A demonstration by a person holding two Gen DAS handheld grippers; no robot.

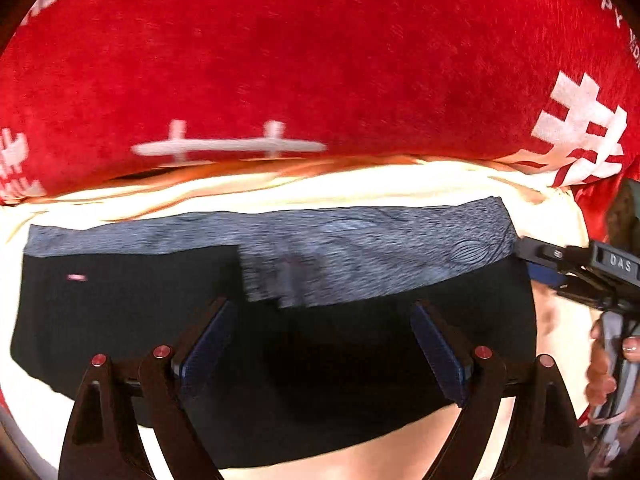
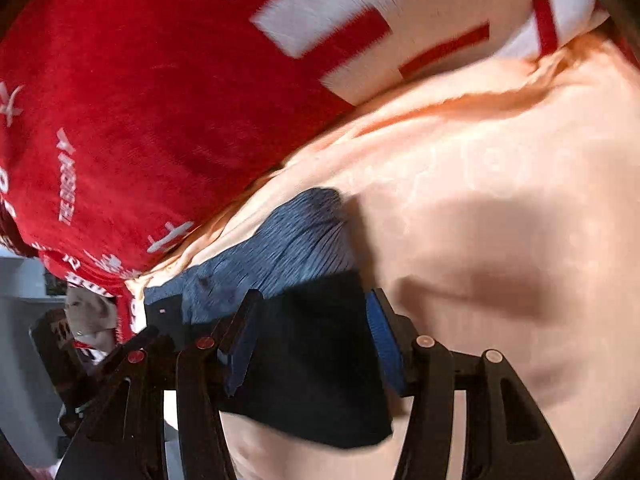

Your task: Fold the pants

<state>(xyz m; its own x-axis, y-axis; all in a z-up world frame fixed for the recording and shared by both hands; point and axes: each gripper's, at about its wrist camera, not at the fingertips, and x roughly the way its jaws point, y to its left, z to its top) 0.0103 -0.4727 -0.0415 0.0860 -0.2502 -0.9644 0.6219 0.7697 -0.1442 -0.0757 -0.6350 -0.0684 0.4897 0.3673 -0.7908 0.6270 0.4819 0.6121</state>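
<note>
The red blanket with white lettering bulks up behind the pale peach sheet. On that sheet, just in front of the blanket, lie the black pants, folded compact, grey waistband toward the blanket. The left gripper hovers over them, jaws wide, holding nothing. The right gripper, jaws wide, straddles the pants' edge. Pinching only the top layer could drag the fold apart.
</note>
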